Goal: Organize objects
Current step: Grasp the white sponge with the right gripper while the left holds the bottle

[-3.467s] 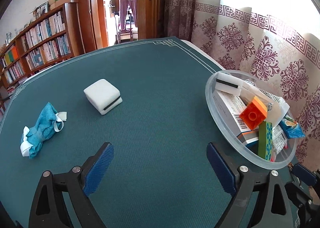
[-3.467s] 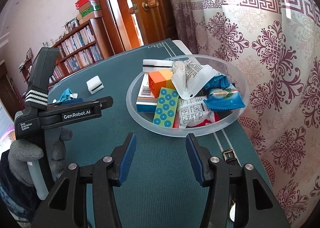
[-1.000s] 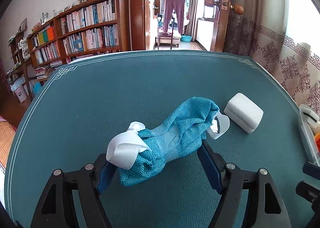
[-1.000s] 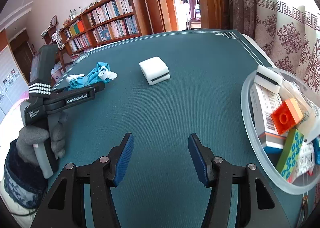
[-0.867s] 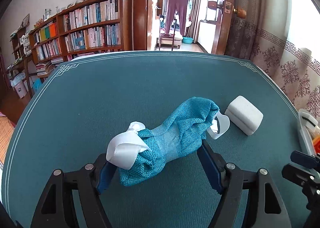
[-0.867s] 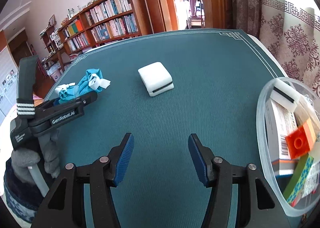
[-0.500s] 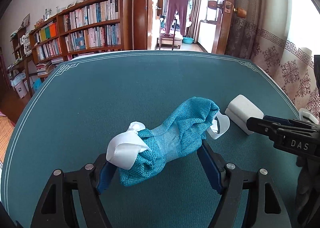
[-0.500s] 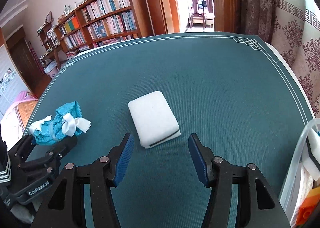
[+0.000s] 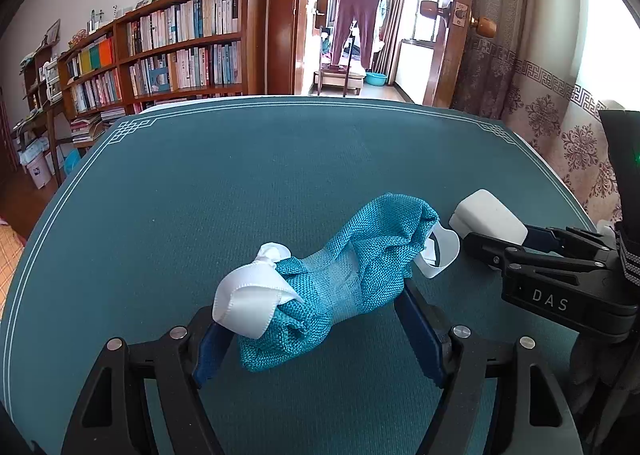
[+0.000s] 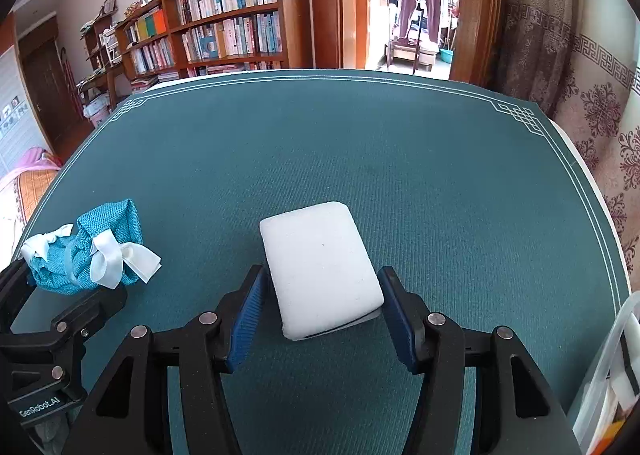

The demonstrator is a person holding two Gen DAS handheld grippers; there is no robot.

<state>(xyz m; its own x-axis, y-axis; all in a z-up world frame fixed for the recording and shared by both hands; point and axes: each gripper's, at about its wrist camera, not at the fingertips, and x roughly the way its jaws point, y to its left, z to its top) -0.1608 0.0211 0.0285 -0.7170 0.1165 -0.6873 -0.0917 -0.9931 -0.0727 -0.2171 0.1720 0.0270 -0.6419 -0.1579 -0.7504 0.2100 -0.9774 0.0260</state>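
A teal woven pouch (image 9: pixel 344 279) with white ribbons lies on the green table between the open fingers of my left gripper (image 9: pixel 316 335); the pads stand beside it, not pressing. It also shows at the left of the right wrist view (image 10: pixel 92 251). A white sponge block (image 10: pixel 322 267) lies between the open fingers of my right gripper (image 10: pixel 318 319), with small gaps on both sides. In the left wrist view the sponge (image 9: pixel 486 217) is partly hidden behind the right gripper's body.
The clear plastic bowl (image 10: pixel 612 367) holding sorted items sits at the table's right edge, just right of my right gripper. The green table mat (image 10: pixel 360 143) stretches ahead. A bookshelf (image 10: pixel 224 27), a door and curtains stand beyond the table.
My right gripper swung left away from the bowl and moved up around the white sponge. My left gripper stayed open around the teal pouch.
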